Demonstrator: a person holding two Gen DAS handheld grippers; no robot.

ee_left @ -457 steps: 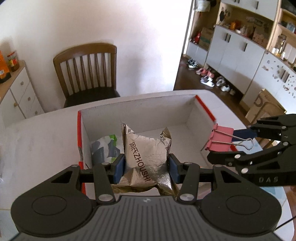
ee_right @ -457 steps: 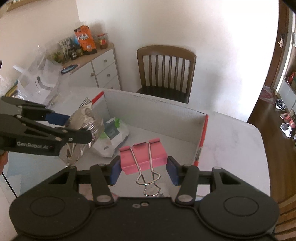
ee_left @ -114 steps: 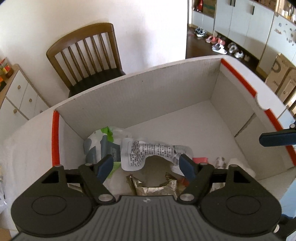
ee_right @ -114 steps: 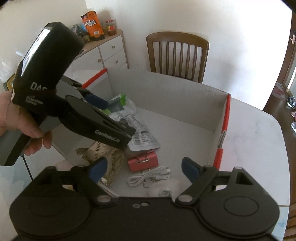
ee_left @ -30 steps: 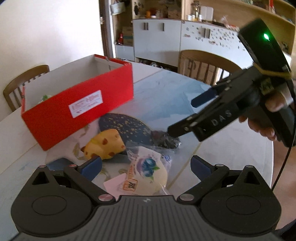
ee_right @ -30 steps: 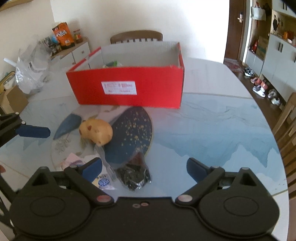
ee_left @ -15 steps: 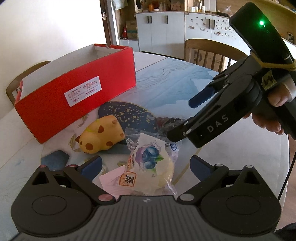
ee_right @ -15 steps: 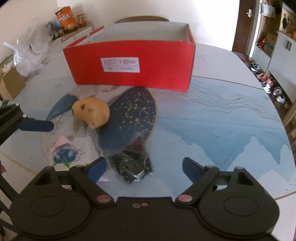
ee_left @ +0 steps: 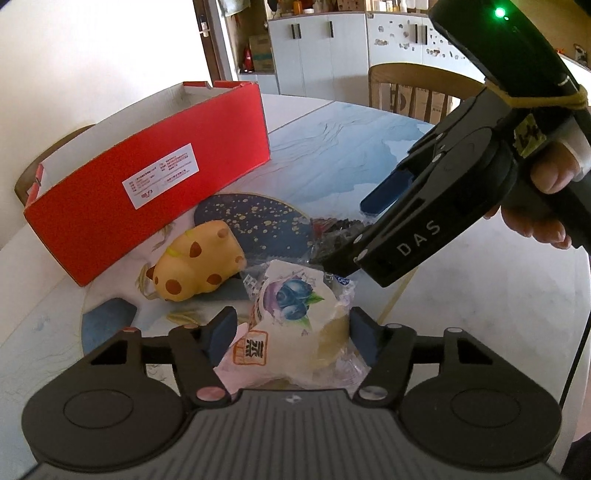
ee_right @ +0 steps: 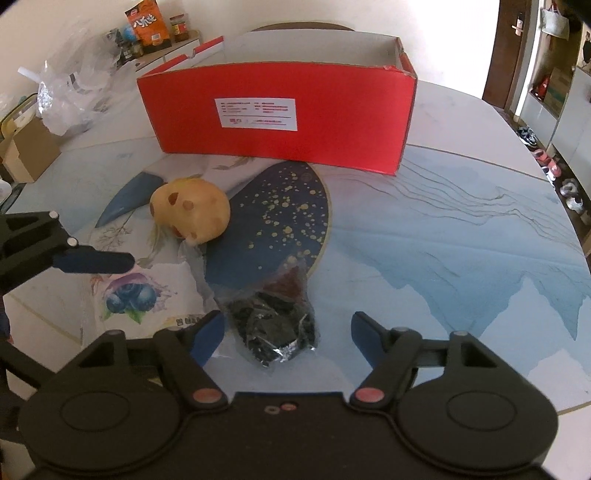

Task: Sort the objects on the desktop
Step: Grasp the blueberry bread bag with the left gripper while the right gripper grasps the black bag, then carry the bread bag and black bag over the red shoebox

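A wooden chair [ee_left: 413,90] stands beyond the table's far edge; white cabinets [ee_left: 332,51] line the far wall; shoes [ee_right: 565,181] lie on the floor, right; an orange snack bag [ee_right: 147,24] stands far left.

A round table [ee_right: 461,229] with a pale top printed in blue washes and a dark speckled oval is seen. Toward its far edge a red box [ee_right: 280,122] is set — open at the top. Just in front of it a yellow spotted toy [ee_right: 192,210] is laid. Nearer the near edge are found a blueberry-printed packet [ee_left: 295,317] and, just beside it, a clear bag of dark pieces [ee_right: 273,317].
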